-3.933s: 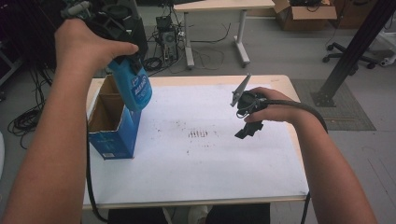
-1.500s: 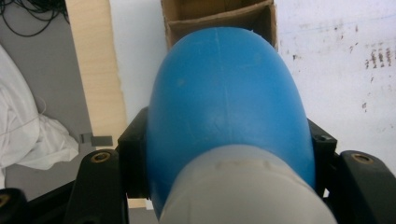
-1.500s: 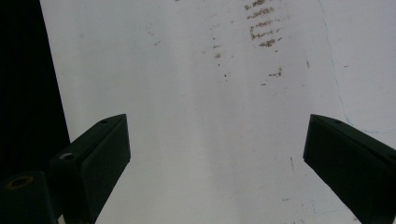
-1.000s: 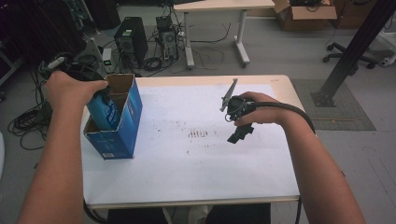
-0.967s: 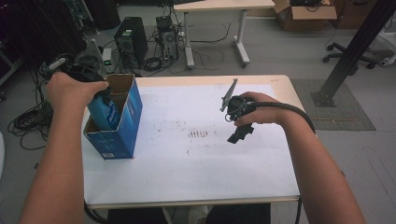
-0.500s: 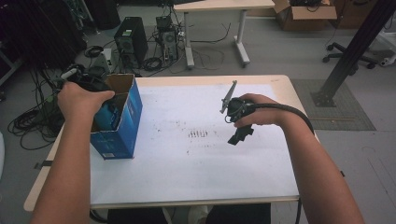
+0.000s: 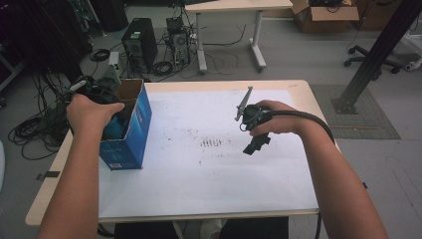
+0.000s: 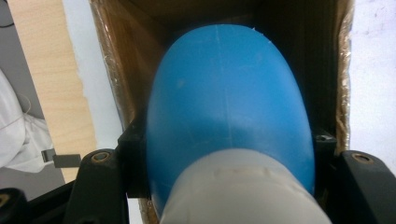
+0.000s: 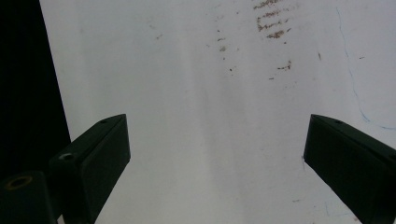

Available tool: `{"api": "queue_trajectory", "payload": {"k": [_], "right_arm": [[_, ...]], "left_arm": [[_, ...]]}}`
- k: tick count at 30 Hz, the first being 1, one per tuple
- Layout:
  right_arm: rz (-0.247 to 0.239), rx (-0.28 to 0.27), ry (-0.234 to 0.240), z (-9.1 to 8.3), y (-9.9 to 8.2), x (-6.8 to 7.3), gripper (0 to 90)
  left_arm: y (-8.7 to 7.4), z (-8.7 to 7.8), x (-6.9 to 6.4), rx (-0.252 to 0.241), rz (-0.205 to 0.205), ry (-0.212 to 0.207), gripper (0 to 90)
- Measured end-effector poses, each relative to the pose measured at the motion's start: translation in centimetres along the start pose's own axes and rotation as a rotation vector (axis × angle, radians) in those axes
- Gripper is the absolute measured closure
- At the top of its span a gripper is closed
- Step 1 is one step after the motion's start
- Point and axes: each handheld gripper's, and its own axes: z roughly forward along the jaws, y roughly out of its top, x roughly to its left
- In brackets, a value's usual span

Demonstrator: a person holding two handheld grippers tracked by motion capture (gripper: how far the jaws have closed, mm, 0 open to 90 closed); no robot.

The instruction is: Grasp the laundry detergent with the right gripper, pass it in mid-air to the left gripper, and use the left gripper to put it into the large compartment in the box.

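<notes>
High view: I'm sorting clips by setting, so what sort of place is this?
Probably a lab or workshop: computer towers and tangled cables on the floor, cardboard box, office chair.

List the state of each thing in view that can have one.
Blue box: upright on the table, top open.
Blue bottle: gripped, partly inside the box.
Left gripper: shut on the bottle.
Right gripper: open, nothing between its jaws, above the white sheet.

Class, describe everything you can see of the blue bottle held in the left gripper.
The smooth blue plastic bottle has a rounded body with a faint moulded seam and a white part nearest the camera. The left gripper has its black jaws clamped on both sides of the bottle, which points base first into the open brown-lined blue cardboard box.
</notes>
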Motion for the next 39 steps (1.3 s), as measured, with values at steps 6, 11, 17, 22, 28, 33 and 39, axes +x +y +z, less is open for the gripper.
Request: {"api": "queue_trajectory", "payload": {"k": [6,11,17,22,28,33,39], "right_arm": [[-0.004,-0.003,0.001,0.2,-0.1,0.0,7.3],[-0.005,-0.011,-0.003,0.0,-0.2,0.0,7.3],[0.001,-0.011,-0.006,-0.2,-0.3,0.0,7.3],[0.004,-0.032,-0.008,-0.4,-0.6,-0.1,7.3],[0.006,-0.025,-0.007,-0.3,-0.7,-0.1,7.3],[0.011,-0.023,-0.003,-0.1,-0.8,-0.1,7.3],[0.011,-0.02,-0.003,-0.1,-0.8,-0.1,7.4]], "left_arm": [[0.0,0.4,0.1,-0.002,0.0,-0.012,38.1],[0.0,0.7,-0.1,0.004,0.008,-0.013,38.0],[0.1,1.2,-0.2,0.015,0.011,0.004,38.0],[0.1,1.8,-0.2,0.018,0.006,-0.002,38.0],[-0.1,2.6,0.0,0.013,-0.002,-0.013,38.1],[0.0,2.6,0.0,0.019,0.0,-0.012,38.0],[0.0,2.7,0.1,0.02,0.001,-0.013,37.9]]}}
